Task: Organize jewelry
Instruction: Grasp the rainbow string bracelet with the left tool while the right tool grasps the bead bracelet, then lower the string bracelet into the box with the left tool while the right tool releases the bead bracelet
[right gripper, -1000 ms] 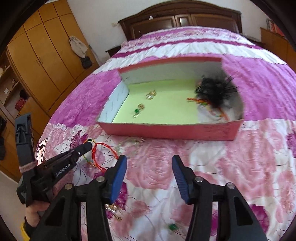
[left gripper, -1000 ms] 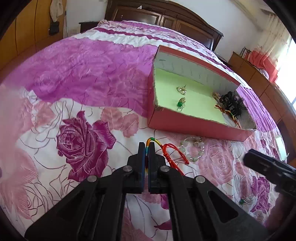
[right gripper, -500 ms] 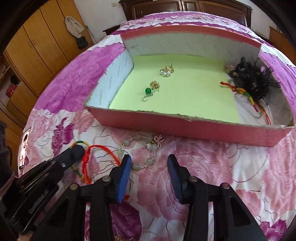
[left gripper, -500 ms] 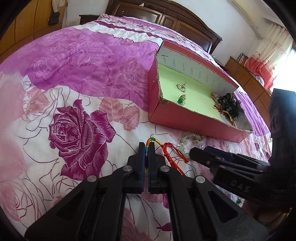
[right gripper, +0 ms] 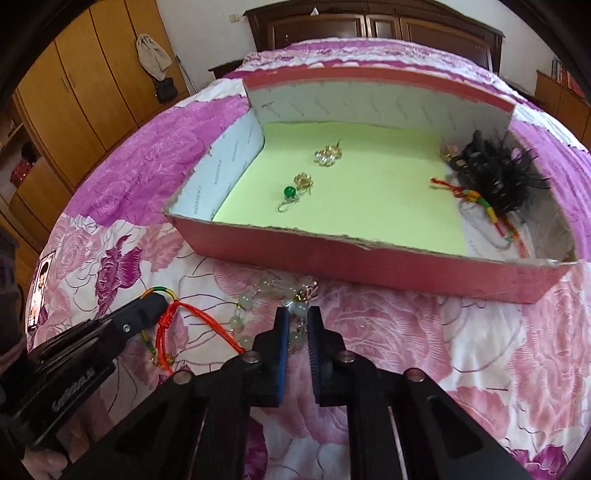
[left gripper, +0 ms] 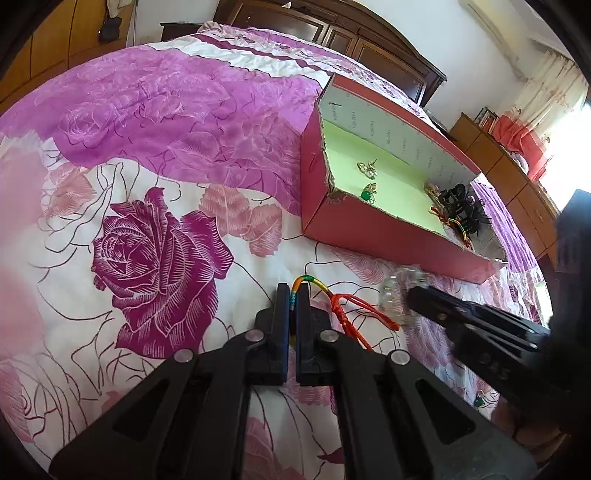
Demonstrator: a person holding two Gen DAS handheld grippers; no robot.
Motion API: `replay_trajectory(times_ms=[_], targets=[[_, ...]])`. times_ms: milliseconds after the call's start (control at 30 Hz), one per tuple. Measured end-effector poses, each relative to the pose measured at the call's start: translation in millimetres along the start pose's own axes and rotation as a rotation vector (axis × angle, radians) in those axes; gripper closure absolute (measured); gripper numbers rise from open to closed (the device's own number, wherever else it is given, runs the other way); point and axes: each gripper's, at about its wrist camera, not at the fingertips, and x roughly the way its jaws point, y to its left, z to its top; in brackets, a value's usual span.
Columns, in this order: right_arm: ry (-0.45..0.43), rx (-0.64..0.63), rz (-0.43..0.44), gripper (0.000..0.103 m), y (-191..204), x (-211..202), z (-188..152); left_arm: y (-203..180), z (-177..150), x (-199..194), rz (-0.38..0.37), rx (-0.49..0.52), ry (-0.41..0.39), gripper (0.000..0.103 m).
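My left gripper [left gripper: 293, 295] is shut on a multicoloured cord bracelet [left gripper: 306, 282] that lies on the bed with a red cord bracelet [left gripper: 354, 308] beside it. My right gripper [right gripper: 298, 314] is shut on a pale bead bracelet [right gripper: 243, 302], just in front of the red box [right gripper: 369, 258]. The box has a green floor and holds gold earrings [right gripper: 327, 155], a green bead earring [right gripper: 291, 194], a black hair clip [right gripper: 491, 173] and a cord bracelet [right gripper: 480, 201]. The right gripper shows in the left wrist view [left gripper: 410, 295], blurred, on the beads [left gripper: 391, 291].
The floral pink bedspread [left gripper: 147, 240] covers the bed. A green earring [left gripper: 479, 400] lies on it at the right. A dark wooden headboard [right gripper: 369, 26] is behind, wardrobes [right gripper: 74, 92] at the left, a low cabinet [left gripper: 517, 177] at the right.
My right gripper has moved down and forward to the bead bracelet and closed on it. My left gripper stays shut on the multicoloured cord.
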Motion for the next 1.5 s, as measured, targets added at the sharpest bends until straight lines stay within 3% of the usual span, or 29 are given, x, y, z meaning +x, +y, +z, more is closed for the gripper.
replay_trajectory(times_ms=[233, 433, 667, 1033, 1500], targets=[[-0.075, -0.049, -0.031, 0.092, -5.6, -36.1, -7.5, -16.5, -1.2, -5.7, 0.013, 0.068, -0.015, 0.103], [-0.146, -0.027, -0.125, 0.094, -25.7, -62.4, -10.6, -25.9, -1.0, -15.9, 0.05, 0.097, -0.038, 0.103], [-0.197, 0.03, -0.138, 0.094, -60.8, -90.8, -17.4, -34.6, -1.2, -26.3, 0.049, 0.11, -0.046, 0.103], [-0.274, 0.07, -0.129, 0.094, -83.4, -124.6, -27.6, -63.0, 1.5, -51.8, 0.011, 0.165, -0.097, 0.103], [-0.395, 0.05, -0.1, 0.094, -79.3, -154.7, -10.8, -111.5, 33.2, -79.0, -0.009, 0.283, -0.259, 0.103]])
